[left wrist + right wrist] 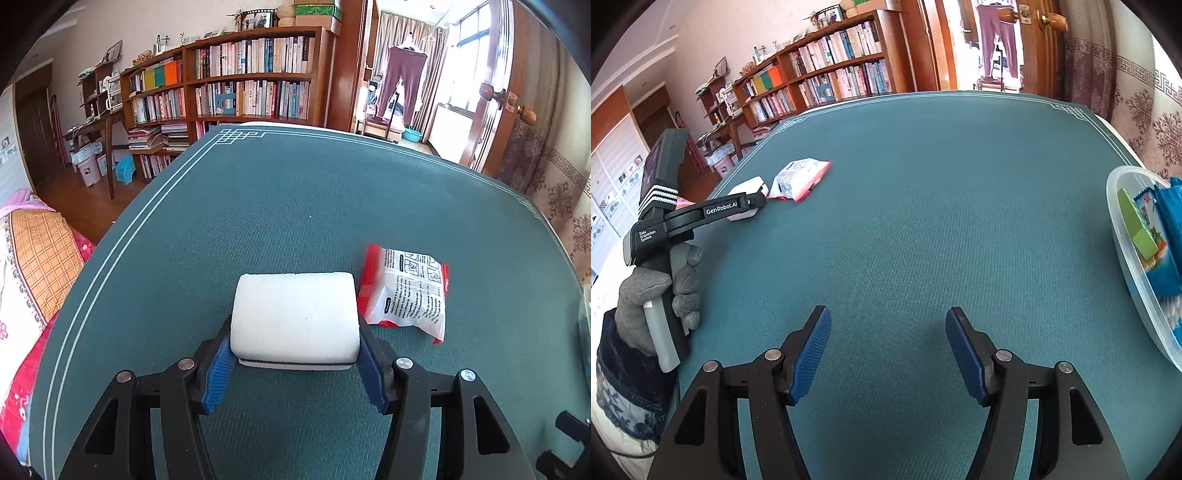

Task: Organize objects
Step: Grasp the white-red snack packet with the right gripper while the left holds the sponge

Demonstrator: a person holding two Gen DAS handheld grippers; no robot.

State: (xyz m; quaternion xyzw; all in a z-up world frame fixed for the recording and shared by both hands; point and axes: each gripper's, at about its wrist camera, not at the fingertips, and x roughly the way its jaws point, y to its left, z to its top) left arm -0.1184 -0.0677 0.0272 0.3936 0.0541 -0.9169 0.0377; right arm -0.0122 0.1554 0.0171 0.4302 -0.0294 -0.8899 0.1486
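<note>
My left gripper (295, 354) is shut on a white sponge block (295, 314) with a dark band along its lower edge, at the green table mat (295, 206). A red and white snack packet (406, 291) lies just right of the block. In the right wrist view the left gripper (753, 201) holds the block (748, 186) at the far left, with the packet (799, 179) beside it. My right gripper (888, 350) is open and empty above the mat's near middle. A clear plastic tub (1137, 269) at the right edge holds blue and green packets.
The table's left edge drops to a bed with a patterned quilt (33, 266). A tall bookshelf (236, 81) and an open door (495, 96) stand behind the table. A gloved hand (657, 295) holds the left gripper's handle.
</note>
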